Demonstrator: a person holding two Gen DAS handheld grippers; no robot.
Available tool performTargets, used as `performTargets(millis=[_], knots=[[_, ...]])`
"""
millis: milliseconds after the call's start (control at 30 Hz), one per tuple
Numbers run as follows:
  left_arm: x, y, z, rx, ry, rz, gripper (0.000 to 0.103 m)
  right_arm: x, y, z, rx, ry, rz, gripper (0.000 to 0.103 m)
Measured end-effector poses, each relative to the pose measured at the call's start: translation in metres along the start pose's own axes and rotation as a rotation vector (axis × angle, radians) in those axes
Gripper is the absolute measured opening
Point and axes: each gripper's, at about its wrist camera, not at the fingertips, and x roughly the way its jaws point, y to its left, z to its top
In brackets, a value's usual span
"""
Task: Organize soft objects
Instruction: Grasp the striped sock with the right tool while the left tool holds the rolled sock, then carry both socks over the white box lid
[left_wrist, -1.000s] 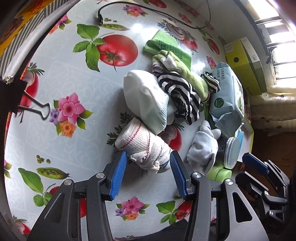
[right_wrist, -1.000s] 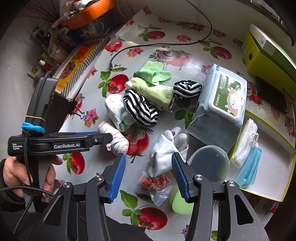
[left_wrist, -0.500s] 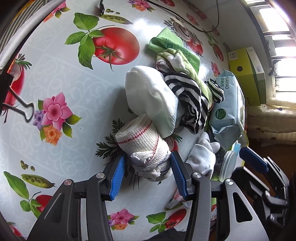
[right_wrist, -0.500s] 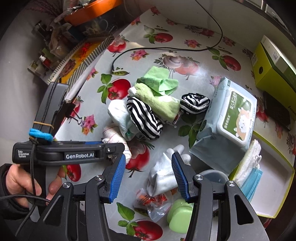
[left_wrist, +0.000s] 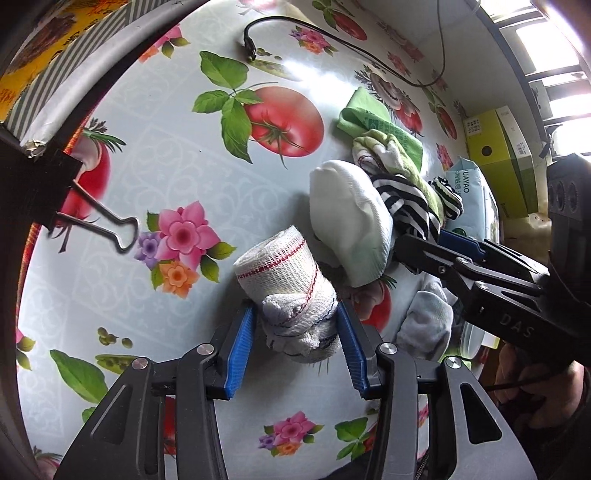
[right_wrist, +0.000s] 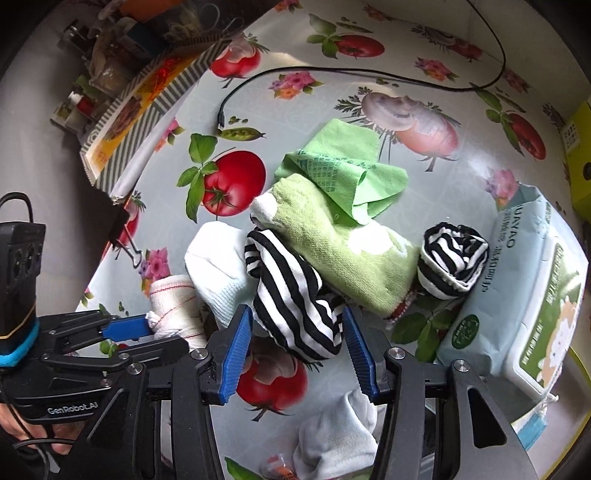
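Slippage threatens: left gripper (left_wrist: 295, 341) closing around bandage roll (left_wrist: 286, 291), right gripper (right_wrist: 297, 345) around striped sock (right_wrist: 291, 306); neither pinched yet.

"GenRobot.AI" printed in white on the black handheld left gripper body (right_wrist: 70, 408), "DAS" embossed on the black right gripper's arm (left_wrist: 513, 325), "UAYAO" on the pale blue wet-wipes pack (left_wrist: 466, 188).

A table (right_wrist: 110, 302) covered with an oilcloth printed with tomatoes and flowers carries a heap of soft things near its middle: a rolled white cloth (left_wrist: 291, 291), a white sock (left_wrist: 351, 229), striped socks (right_wrist: 291, 306), a green towel (right_wrist: 332, 243) and a green sheet (right_wrist: 343, 166). A black cable (right_wrist: 332, 70) runs toward the far edge. A wipes pack (right_wrist: 524, 295) lies beside the heap.
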Motion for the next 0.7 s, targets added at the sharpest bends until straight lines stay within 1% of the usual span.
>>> performTargets(millis=[33,67,100,300,400,700], knots=[[-0.001,0.002,0.000,-0.004,-0.001,0.001,0.046,0.003,-0.001,0.000,0.008,0.007,0.006,0.034],[-0.001,0.003,0.000,-0.008,-0.002,0.002,0.046,0.004,-0.003,0.000,0.017,0.008,0.013,0.020],[-0.002,0.004,0.001,-0.009,-0.003,0.005,0.046,0.002,-0.003,-0.001,0.022,0.002,0.017,0.012],[-0.005,-0.003,0.004,0.011,-0.012,0.015,0.046,-0.025,-0.001,-0.016,0.025,-0.046,0.044,0.012],[-0.007,-0.010,0.004,0.027,-0.018,0.017,0.046,-0.038,-0.002,-0.027,0.051,-0.073,0.057,0.010],[-0.030,-0.031,-0.001,0.077,-0.062,0.020,0.046,-0.082,0.000,-0.051,0.093,-0.168,0.073,0.009]])
